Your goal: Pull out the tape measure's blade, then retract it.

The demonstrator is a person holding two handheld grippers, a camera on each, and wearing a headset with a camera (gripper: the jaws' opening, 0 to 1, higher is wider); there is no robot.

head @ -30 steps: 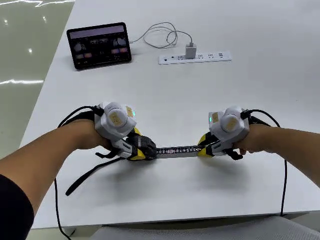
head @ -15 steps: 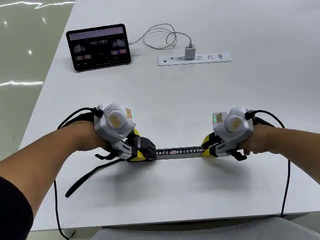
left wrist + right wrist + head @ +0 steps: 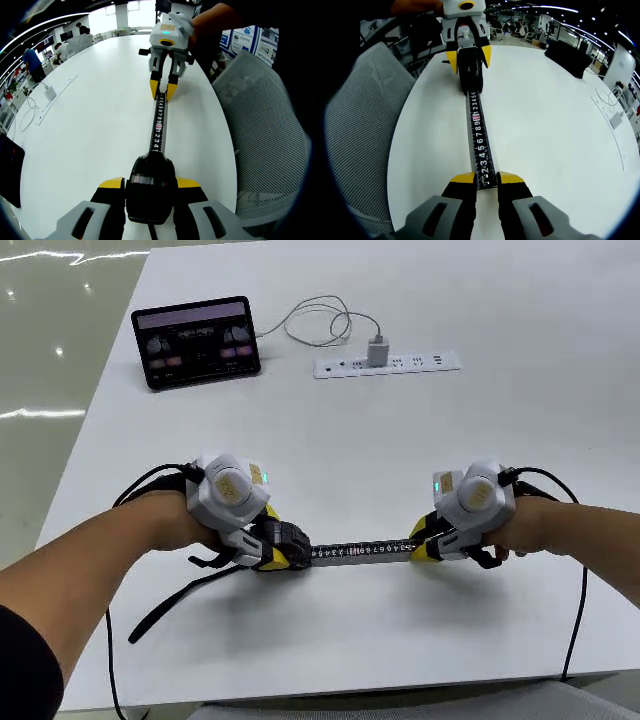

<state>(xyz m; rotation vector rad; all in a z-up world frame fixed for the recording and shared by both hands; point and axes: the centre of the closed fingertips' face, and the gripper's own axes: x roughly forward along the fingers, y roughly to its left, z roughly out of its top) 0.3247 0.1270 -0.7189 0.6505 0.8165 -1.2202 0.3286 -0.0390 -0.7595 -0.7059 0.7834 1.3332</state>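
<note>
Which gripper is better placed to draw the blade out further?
Right, probably: the right gripper is shut on the end of the blade, while the left gripper anchors the tape measure case.

Table: white, smooth, faint sheen. Floor: polished, mirrors the ceiling lights.

Tape case: black plastic, glossy on top. Blade: thin dark strip, satin finish, printed numerals.

Left gripper, right gripper: matt grey-white plastic shells, yellow tips.

Chair: grey woven mesh. Tablet: glossy screen.
</note>
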